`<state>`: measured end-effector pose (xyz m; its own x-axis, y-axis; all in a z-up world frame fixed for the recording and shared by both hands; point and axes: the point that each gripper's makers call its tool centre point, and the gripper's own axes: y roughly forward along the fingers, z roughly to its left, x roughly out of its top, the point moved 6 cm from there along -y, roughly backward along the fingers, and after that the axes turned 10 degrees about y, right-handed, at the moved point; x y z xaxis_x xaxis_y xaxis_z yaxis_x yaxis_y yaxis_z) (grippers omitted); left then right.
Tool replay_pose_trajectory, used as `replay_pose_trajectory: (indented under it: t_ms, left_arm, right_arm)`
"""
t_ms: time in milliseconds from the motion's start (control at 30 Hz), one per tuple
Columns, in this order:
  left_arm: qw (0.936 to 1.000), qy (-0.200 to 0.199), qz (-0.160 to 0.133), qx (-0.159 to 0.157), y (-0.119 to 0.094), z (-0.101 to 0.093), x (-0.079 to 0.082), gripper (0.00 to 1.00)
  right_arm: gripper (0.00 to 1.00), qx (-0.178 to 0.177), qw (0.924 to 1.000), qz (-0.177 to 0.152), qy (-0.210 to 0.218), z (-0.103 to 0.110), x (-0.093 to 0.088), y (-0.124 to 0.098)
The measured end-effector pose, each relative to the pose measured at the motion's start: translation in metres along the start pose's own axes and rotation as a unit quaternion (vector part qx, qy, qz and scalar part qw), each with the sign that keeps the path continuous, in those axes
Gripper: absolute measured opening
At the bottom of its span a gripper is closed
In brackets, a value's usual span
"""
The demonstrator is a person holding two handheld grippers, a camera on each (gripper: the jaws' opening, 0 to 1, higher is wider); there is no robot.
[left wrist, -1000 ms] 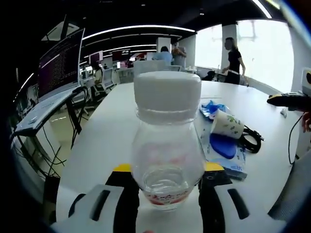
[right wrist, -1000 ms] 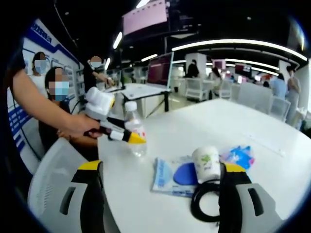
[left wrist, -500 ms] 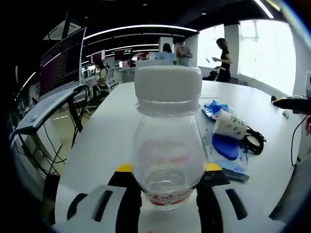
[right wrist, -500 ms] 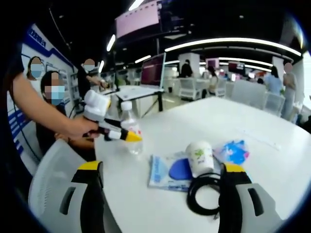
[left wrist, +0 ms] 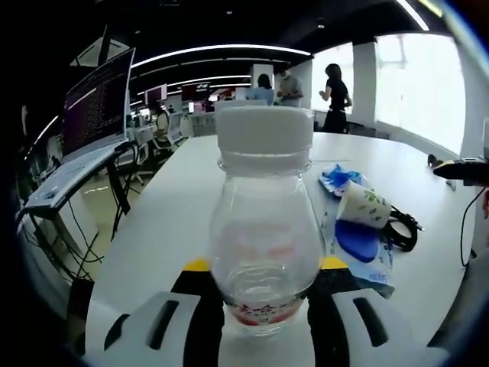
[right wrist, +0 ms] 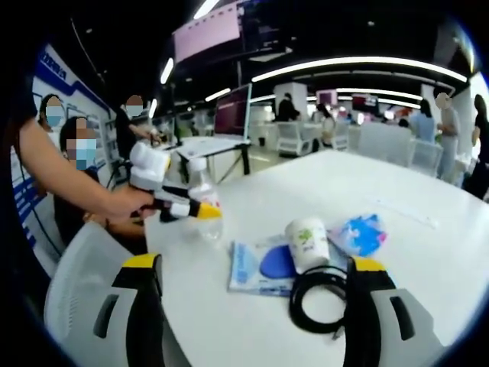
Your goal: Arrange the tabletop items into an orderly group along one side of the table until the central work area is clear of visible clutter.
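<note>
Bottle (left wrist: pixel 266 229) sits clamped in our left gripper (left wrist: pixel 260 294) for moving aside; our right gripper (right wrist: pixel 252 306) hangs open before the cup (right wrist: pixel 307 243).

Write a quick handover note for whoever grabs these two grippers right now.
Left gripper: shut on the clear plastic bottle with a white cap, near the table's edge.
Right gripper: open, empty, above the white table facing the clutter.
Ahead of it: coiled black cable, white paper cup with green print, dark blue oval pad on a light blue flat packet, crumpled blue wrapper.
Done: bottle gripped.
Left: group the bottle and the remaining items along one side.
</note>
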<state>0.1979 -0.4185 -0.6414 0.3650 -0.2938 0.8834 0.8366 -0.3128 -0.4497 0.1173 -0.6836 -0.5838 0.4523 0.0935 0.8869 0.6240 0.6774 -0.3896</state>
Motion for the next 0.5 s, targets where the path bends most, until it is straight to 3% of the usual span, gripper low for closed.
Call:
replay_pose_trajectory:
  t_ms: [500]
  left_arm:
    - [0.9999,0.001,-0.005,0.010,0.017,0.013,0.013,0.41]
  right_arm:
    - [0.98,-0.003,1.0000,-0.004,0.008,-0.007,0.003,0.001]
